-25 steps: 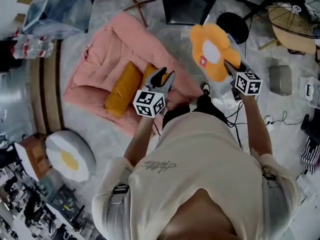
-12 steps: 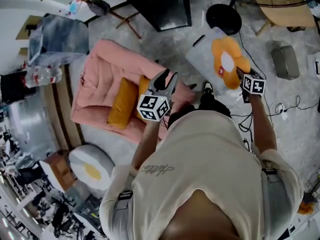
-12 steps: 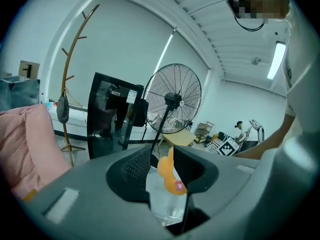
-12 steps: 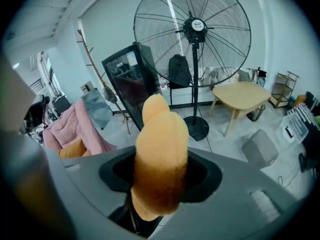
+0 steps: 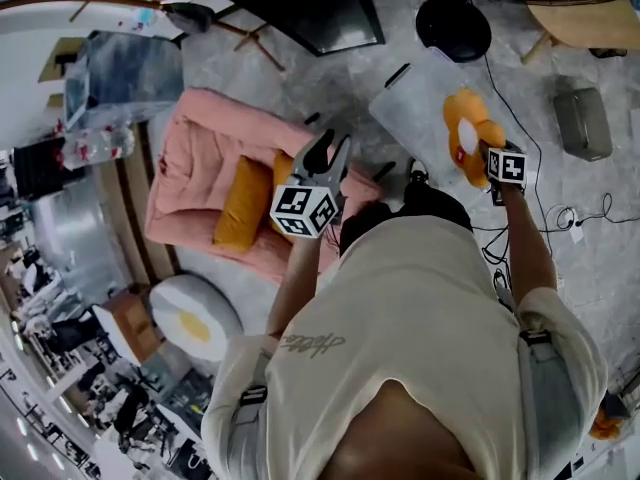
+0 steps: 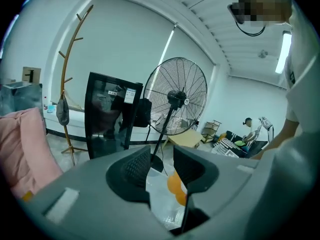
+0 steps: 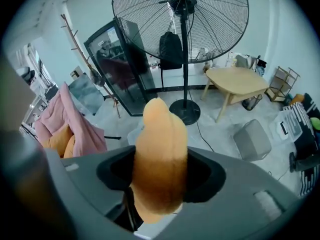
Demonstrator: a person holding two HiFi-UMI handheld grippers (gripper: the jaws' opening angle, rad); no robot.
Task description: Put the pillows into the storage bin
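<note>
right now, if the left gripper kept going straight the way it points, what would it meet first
Probably the clear storage bin, seen between the left gripper's open jaws along with the orange flower pillow. Depth is unclear: it might clear the rim and reach the fan stand behind.

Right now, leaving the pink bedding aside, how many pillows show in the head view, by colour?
Orange flower pillow: 1
Mustard yellow pillows: 2
White fried-egg cushion: 1
Total: 4
</note>
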